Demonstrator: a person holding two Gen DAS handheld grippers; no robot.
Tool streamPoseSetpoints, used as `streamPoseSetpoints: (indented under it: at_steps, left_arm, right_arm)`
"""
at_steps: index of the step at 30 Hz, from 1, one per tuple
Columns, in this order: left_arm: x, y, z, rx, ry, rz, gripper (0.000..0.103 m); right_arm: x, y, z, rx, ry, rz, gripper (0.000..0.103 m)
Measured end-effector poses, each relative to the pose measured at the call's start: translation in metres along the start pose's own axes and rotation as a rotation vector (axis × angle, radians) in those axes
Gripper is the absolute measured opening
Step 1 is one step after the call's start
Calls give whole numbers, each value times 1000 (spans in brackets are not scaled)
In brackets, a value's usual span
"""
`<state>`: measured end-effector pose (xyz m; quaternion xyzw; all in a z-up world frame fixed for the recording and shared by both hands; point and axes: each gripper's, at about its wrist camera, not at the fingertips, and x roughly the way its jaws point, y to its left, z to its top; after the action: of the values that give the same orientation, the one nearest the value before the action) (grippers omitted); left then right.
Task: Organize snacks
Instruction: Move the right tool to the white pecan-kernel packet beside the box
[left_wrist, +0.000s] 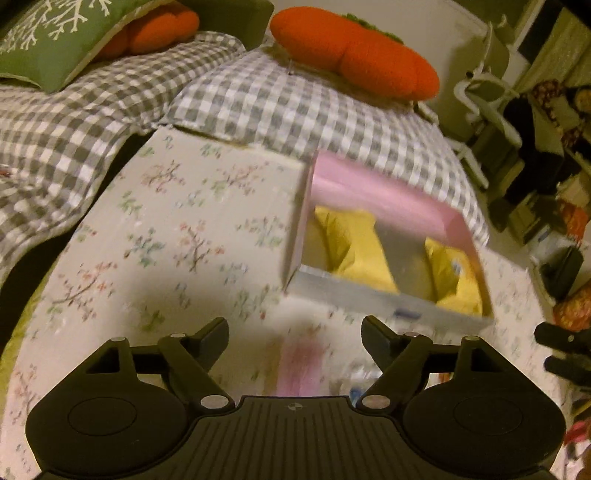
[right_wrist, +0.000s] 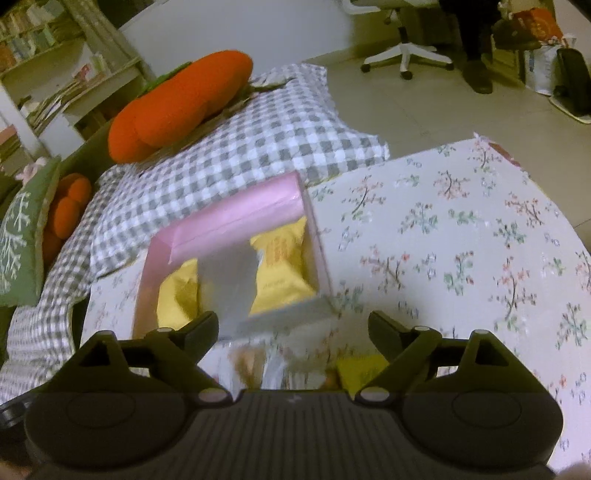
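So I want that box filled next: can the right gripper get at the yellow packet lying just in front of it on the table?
Probably yes: the right gripper is open and empty, and the yellow packet lies uncovered on the floral tablecloth.

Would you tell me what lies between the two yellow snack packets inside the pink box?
A bare grey strip of the pink box's floor separates the yellow packets, clearest in the right wrist view.

blurred snacks (right_wrist: 266, 365) below the right jaws, yellow packets (left_wrist: 351, 254) half hidden in motion-blurred pink box (left_wrist: 373, 192)
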<state>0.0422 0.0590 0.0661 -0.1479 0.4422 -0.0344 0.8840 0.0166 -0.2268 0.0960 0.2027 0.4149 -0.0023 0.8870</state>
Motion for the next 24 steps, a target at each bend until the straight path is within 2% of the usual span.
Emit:
streamPoseSetpoints:
  at_steps: [4,7,11,14,17,24]
  left_arm:
    - [4,1,-12,13,-5,20,85]
    - [11,4,-20,2,-30,23,85]
    - [10,-8,-24,60,-42,18,85]
    - [6,-22,-27,113,-62,-9,85]
    - [9,-37,-34,167,-41,-58,85]
    - [15,-75,-50,357,-17,-144,88]
  right_arm:
    - [5,-14,-16,38,14,-12,88]
    - [16,-29,-20,90,53,-36,85]
    - [13,-28,-20,68,23,-52,83]
    - [16,-26,-22,61,42,-36,81]
    - [21,-22,-25,60,78,11,79]
    - [25,-10,-32,12,122,53,77]
